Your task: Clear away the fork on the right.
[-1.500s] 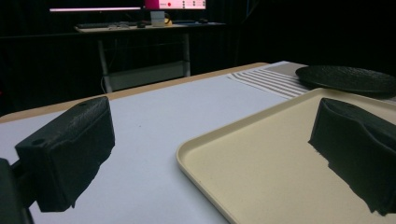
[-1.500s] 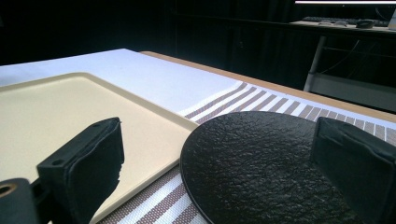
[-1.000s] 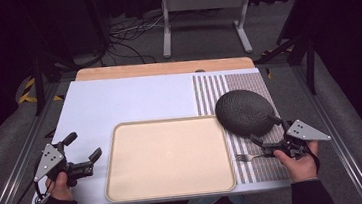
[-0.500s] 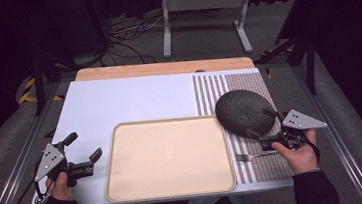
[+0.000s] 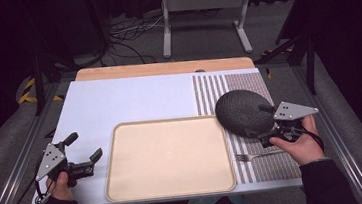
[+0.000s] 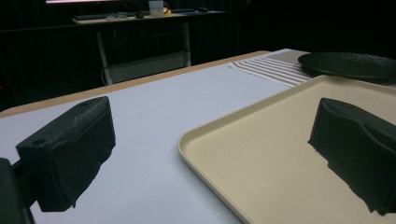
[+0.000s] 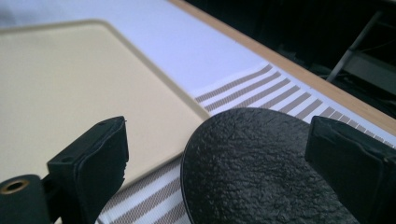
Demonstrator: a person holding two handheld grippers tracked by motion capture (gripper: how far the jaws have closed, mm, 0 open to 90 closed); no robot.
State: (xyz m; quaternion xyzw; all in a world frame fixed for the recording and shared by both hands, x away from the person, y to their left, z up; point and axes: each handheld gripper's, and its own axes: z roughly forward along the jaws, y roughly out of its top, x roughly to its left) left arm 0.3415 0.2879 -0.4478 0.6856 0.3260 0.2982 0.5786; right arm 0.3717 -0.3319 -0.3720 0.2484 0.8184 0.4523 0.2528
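Right gripper (image 5: pixel 267 124): jaws wide, beside dark plate (image 5: pixel 243 112) | left gripper (image 5: pixel 84 151): jaws wide, beside tray (image 5: pixel 172 188) | fork (image 5: pixel 254 155): on striped mat (image 5: pixel 270 166)

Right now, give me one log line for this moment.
right tongs: open, at plate | left tongs: open, idle beside tray | fork: on mat

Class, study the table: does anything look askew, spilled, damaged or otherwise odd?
Nothing is spilled or visibly broken. One small oddity: the dark plate sits with its left edge over the corner rim of the beige tray, not flat on the striped mat. The fork lies neatly on the mat.
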